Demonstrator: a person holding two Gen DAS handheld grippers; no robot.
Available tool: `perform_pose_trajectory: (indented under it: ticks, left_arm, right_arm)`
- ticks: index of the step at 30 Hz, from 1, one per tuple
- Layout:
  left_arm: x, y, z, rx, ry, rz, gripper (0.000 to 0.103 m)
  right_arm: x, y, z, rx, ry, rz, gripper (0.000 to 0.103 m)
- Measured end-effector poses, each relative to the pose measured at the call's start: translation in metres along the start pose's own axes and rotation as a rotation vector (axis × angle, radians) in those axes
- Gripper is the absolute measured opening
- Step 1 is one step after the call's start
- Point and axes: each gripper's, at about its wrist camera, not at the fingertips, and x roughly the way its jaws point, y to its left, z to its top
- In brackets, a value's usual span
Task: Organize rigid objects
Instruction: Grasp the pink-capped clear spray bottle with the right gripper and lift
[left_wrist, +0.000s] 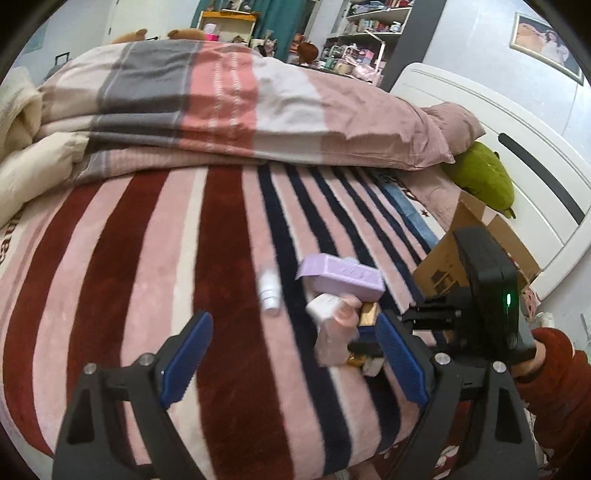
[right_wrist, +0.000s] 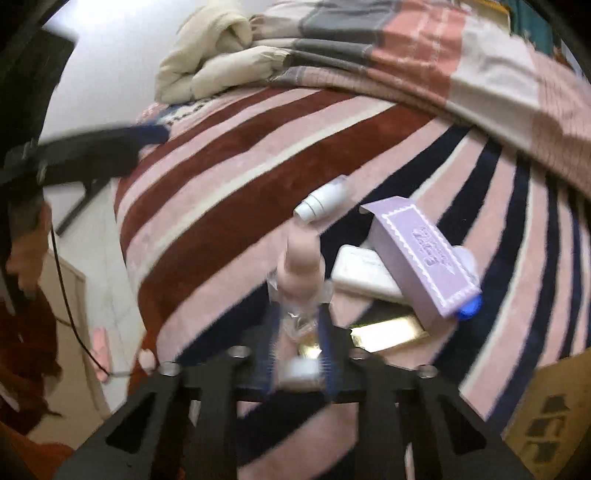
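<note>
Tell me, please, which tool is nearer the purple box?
Right. The right tool, shut on a pink bottle, sits beside the purple box; the left tool hangs open, farther back.

purple box (right_wrist: 424, 254) has printed lettering, too blurred to read; partial letters on blanket edge (left_wrist: 4, 236), illegible; nothing else readable

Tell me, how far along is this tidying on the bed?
Early, it seems. Nothing shows inside the brown cardboard box, though its interior is mostly hidden. In hand: the right gripper is shut on a pale pink plastic bottle. The left gripper is open. Left: the lilac carton, white tube, white case, gold box.
</note>
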Motion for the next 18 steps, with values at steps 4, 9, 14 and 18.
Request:
perform_pose_trajectory:
  ticks: [4,9,14,18]
  left_arm:
    - [-0.006,0.014,-0.004,-0.03,-0.013,0.001,0.088]
    - [-0.012,0.026,-0.008,-0.059,-0.019,0.02,0.088]
    - [-0.01,0.034,-0.011,-0.083,-0.006,0.023,0.088]
    - [-0.008,0.033,-0.014,-0.089,-0.002,0.013,0.088]
  right_arm:
    - [0.011,0.007,0.014,-0.022,-0.005,0.02,0.009]
    - [0.026,0.016,0.019,-0.022,-0.021,-0.094,0.057]
    - [0.041,0.018,0.021,-0.015,0.017,-0.066,0.058]
    - [0.049,0.017,0.019,-0.007,0.045,-0.114,0.022]
